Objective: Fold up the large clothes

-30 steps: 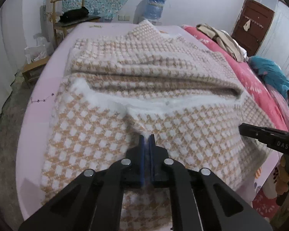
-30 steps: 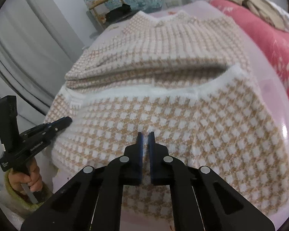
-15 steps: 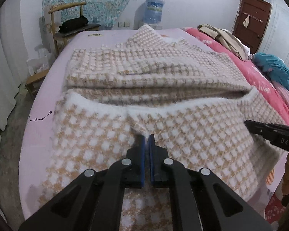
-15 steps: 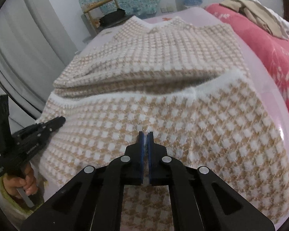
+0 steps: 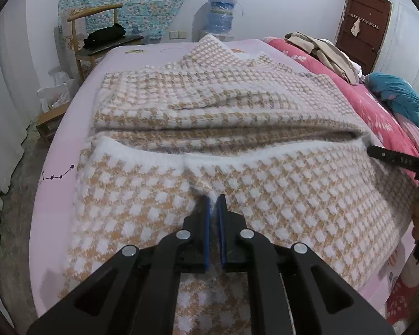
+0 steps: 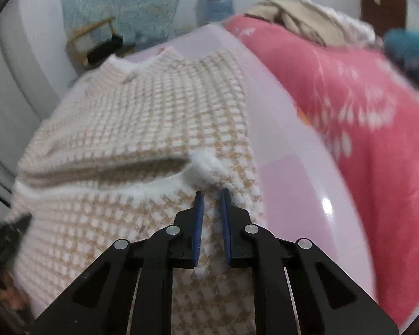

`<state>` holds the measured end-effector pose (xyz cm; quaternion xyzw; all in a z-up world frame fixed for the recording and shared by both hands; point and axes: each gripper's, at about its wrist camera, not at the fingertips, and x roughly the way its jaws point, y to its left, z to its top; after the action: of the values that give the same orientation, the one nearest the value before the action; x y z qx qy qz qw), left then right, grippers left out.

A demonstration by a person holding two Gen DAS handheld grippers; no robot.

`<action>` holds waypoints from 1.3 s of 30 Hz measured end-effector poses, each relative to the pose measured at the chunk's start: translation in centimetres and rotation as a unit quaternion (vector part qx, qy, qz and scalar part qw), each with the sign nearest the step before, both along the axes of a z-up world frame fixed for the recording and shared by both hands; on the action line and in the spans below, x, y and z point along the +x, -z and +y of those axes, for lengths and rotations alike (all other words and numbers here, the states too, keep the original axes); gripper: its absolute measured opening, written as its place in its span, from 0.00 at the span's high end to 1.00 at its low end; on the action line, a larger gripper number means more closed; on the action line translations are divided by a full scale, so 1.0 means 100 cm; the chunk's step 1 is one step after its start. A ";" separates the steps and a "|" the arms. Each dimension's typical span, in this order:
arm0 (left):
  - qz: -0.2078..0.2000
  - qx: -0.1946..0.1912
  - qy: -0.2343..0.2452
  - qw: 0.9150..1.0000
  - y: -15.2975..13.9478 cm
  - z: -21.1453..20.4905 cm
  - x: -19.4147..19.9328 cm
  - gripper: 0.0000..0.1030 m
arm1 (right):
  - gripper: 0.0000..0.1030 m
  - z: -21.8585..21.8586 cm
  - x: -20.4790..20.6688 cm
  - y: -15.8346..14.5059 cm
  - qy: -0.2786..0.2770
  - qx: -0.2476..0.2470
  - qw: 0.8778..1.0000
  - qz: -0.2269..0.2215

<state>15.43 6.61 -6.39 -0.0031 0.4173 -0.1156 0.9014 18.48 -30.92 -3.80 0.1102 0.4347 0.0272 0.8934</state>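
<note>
Lying across the pale pink bed (image 5: 64, 128), the large fuzzy sweater in a tan-and-white check (image 5: 209, 106) has its lower part folded up over the body, the white ribbed hem (image 5: 142, 155) running from 9 o'clock to 3 o'clock across my left view. My left hand-held gripper (image 5: 213, 199) has its blue pads nearly together – a small peak of the knit is pinched between their tips, just below the hem. My right hand-held gripper (image 6: 211, 194) has just been opening; its pads now stand a little apart with fluffy white knit lying between them, and I cannot tell whether they still press on it. That picture is blurred. A tuft of white hem (image 6: 206, 162) rises at 12 o'clock from those tips. In the left view my right gripper's black body enters at 3 o'clock, its tip at the fold's right end. A pink floral quilt (image 6: 349, 97) lies at 2 o'clock, a wooden chair (image 5: 95, 39) at 11 o'clock beyond the bed.
</note>
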 end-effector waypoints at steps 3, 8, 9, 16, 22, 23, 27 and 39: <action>0.001 -0.003 -0.002 1.000 0.000 0.000 0.000 0.93 | 0.84 -0.002 -0.005 -0.009 0.010 0.012 1.000 0.003; 0.004 -0.008 -0.001 1.000 0.001 0.001 0.001 0.93 | 0.67 0.028 -0.030 -0.036 -0.065 0.036 0.997 -0.036; 0.003 -0.007 -0.001 1.000 0.000 0.001 0.001 0.93 | 0.67 0.039 -0.036 -0.039 -0.089 0.033 0.995 -0.040; 0.002 -0.005 -0.002 1.000 -0.001 0.001 -0.001 0.93 | 0.68 0.083 -0.035 0.000 -0.168 0.012 0.986 0.008; -0.064 -0.006 0.004 0.998 -0.030 -0.001 -0.024 0.93 | 0.68 0.077 -0.030 0.003 -0.162 0.037 0.986 0.013; -0.067 -0.008 0.016 0.998 -0.034 -0.005 -0.030 0.93 | 0.68 0.077 -0.031 0.003 -0.162 0.035 0.986 0.012; -0.032 -0.020 0.066 0.997 -0.027 -0.022 -0.041 0.91 | 0.68 0.076 -0.032 0.003 -0.162 0.040 0.986 0.013; -0.065 0.048 -0.004 0.997 -0.042 0.009 -0.043 0.91 | 0.68 0.078 -0.032 0.003 -0.163 0.040 0.986 0.012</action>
<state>11.13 7.47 -2.21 0.0464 0.3631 -0.0916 0.9261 15.30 -23.12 -4.12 0.0741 0.4564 0.1885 0.8664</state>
